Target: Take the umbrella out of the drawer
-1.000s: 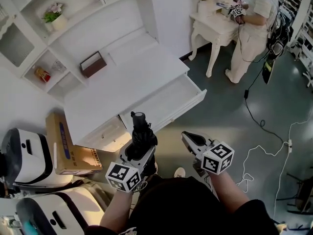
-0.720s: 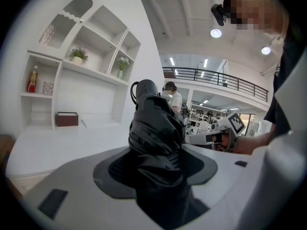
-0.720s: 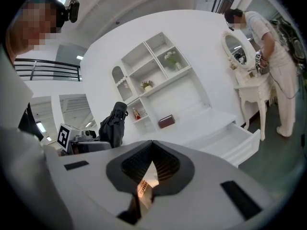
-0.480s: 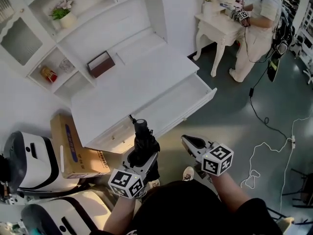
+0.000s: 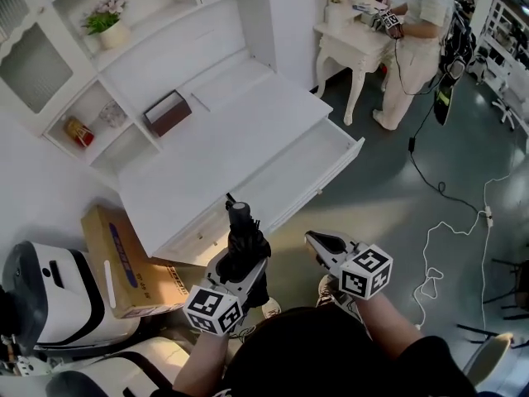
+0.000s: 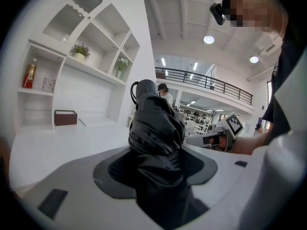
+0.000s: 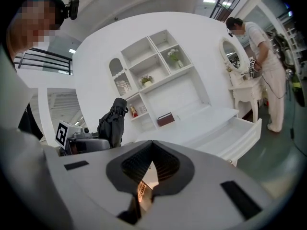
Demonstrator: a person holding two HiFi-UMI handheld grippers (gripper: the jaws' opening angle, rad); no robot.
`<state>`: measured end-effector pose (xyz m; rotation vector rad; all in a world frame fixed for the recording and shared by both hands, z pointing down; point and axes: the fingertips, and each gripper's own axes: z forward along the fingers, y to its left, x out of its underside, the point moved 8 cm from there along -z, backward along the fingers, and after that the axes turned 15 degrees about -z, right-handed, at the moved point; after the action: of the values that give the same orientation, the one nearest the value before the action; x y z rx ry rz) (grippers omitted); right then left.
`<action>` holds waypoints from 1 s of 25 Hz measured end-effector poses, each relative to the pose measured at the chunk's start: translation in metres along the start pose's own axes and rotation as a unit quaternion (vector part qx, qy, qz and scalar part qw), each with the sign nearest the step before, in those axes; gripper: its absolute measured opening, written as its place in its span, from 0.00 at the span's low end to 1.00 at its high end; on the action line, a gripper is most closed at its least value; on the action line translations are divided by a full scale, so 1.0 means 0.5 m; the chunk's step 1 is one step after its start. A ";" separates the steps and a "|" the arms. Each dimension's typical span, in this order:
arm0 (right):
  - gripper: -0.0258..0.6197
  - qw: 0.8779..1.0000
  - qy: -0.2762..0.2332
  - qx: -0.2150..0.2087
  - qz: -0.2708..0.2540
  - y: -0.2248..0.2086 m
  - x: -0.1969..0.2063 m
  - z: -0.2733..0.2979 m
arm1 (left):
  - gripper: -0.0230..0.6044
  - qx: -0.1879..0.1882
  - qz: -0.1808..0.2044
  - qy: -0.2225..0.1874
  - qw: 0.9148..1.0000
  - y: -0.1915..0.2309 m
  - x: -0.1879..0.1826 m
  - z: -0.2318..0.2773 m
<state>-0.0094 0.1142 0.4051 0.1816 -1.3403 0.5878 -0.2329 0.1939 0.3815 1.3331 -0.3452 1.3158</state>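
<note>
A folded black umbrella (image 5: 240,240) stands up out of my left gripper (image 5: 236,259), whose jaws are shut on its cloth; in the left gripper view the umbrella (image 6: 154,143) fills the middle between the jaws. It is held in front of the white desk (image 5: 223,139), clear of the open drawer (image 5: 307,170) at the desk's right. My right gripper (image 5: 316,243) hangs beside it, jaws closed together with nothing held; the right gripper view shows the umbrella (image 7: 112,120) off to its left and the drawer (image 7: 237,133) to the right.
A brown box (image 5: 168,112) sits on the desk under white shelves with a flower pot (image 5: 108,25). A cardboard box (image 5: 124,259) and white machines (image 5: 45,288) stand at the left. Another person (image 5: 417,35) works at a dressing table (image 5: 355,40); cables (image 5: 446,222) cross the floor.
The view has shifted a little over the desk. The left gripper keeps the umbrella upright, slightly farther from the drawer front. The right gripper has barely moved.
</note>
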 end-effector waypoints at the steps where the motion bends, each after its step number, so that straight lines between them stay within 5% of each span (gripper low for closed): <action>1: 0.04 1.000 0.000 0.006 0.000 0.012 0.002 -0.002 | 0.45 0.006 0.000 0.002 1.000 0.004 0.002 -0.008; 25: 0.04 0.994 -0.009 0.107 0.026 0.203 0.075 -0.034 | 0.45 0.099 0.013 0.054 0.994 0.058 0.037 -0.096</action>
<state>-0.0411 0.2183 0.4157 0.3278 -1.3011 0.7768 -0.2735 0.2345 0.3961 1.4172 -0.1605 1.4676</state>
